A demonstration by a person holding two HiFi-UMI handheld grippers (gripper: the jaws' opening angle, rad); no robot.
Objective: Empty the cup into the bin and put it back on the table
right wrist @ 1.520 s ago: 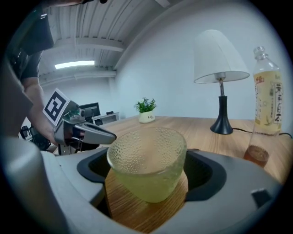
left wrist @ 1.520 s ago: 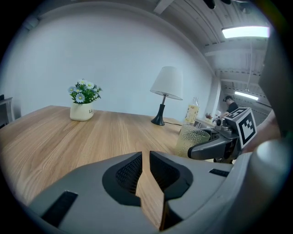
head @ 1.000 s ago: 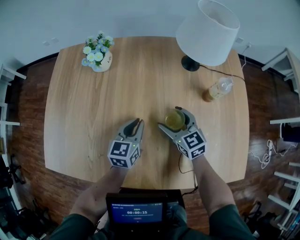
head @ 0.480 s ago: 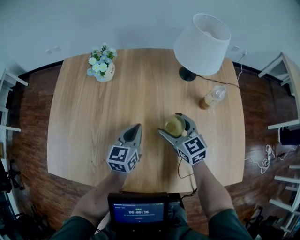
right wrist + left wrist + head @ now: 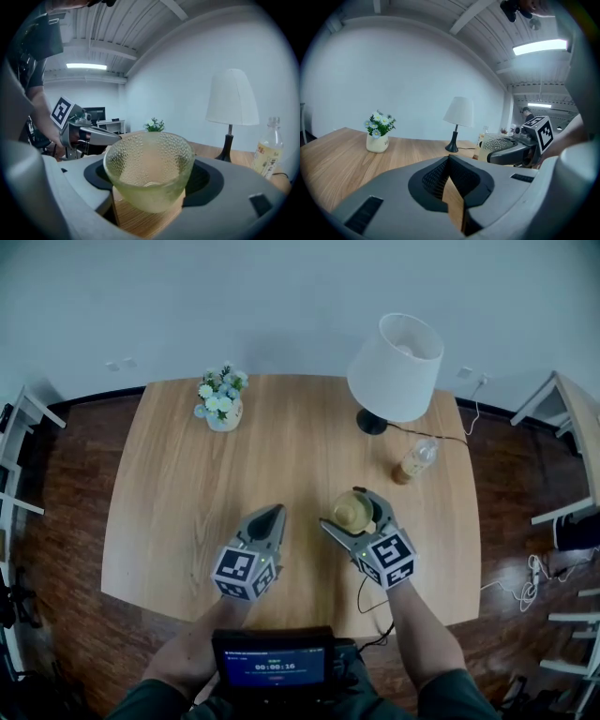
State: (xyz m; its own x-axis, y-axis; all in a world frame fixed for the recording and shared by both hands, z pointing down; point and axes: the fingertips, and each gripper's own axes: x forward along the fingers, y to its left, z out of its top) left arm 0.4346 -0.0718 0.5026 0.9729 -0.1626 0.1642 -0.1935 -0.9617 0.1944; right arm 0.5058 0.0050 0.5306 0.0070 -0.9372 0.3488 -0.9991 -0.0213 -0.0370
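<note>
Pebbled glass cup (image 5: 149,171), seemingly holding yellowish liquid, sits pinched in the right gripper (image 5: 349,508) above the table (image 5: 178,474). It should travel level toward the unseen bin; the left gripper (image 5: 270,517) is pressed together, empty.

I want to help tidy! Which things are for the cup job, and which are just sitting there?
For the job: cup, right gripper holding it, table. No bin in view.
Just sitting there: flower pot, lamp, bottle.
</note>
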